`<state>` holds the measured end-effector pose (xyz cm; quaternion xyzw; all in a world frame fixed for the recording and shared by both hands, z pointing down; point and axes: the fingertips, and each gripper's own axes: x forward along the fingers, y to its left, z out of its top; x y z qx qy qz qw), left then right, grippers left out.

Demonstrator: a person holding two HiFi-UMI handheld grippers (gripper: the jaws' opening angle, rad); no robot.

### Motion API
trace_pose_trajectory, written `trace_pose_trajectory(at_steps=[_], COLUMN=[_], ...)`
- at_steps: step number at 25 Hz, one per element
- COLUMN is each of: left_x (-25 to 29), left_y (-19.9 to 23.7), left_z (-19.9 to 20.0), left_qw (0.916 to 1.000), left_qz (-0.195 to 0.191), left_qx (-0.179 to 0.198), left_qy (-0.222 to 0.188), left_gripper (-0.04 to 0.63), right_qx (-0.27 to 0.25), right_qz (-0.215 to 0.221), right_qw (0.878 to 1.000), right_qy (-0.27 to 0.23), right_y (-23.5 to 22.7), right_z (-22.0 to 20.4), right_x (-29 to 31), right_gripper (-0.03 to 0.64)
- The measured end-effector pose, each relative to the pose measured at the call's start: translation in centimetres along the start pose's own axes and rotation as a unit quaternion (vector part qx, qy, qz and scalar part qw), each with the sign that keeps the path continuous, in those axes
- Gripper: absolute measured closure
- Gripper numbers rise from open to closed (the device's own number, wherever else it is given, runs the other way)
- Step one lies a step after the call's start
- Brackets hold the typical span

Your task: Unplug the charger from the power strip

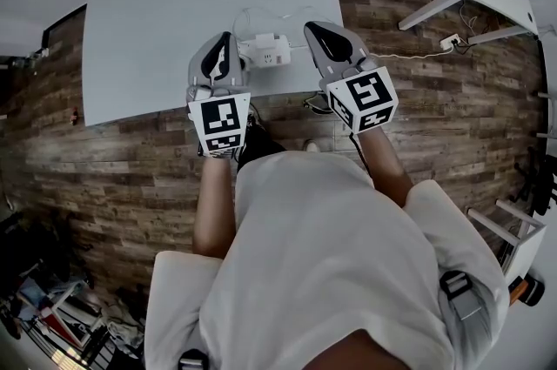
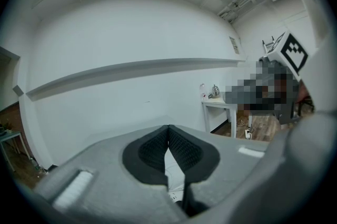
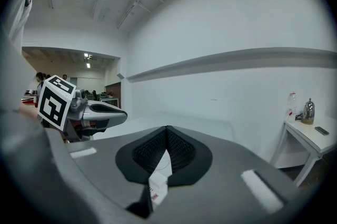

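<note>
**Strip could lift with the plug**

The charger (image 1: 264, 41) sits in the power strip (image 1: 271, 57) near the front edge of the white table (image 1: 157, 29), between the 2 grippers. If only 1 claw pulls, the light strip may rise too, dragging its cable (image 1: 261, 11). The left gripper (image 1: 226, 37) and right gripper (image 1: 311, 28) are both clenched on nothing (pads meeting), held forward and tilted slightly down.
</note>
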<state>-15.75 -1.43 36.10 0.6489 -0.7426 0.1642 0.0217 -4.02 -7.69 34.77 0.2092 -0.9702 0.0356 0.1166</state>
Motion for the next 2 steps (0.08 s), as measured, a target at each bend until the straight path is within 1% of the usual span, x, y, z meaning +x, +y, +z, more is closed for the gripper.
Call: trace_pose_trajectory(at_steps=[2], left_x=[0.16], left_y=[0.02], left_z=[-0.06], left_qw=[1.0], left_qz=[-0.001], left_qx=[0.0], left_qy=[0.001], left_gripper=[0.591], right_qx=[-0.001], right_qz=[0.001], right_qw=[1.0], right_qy=[0.0], right_y=[-0.06], right_z=[0.01], right_x=[0.2], right_gripper=[0.615])
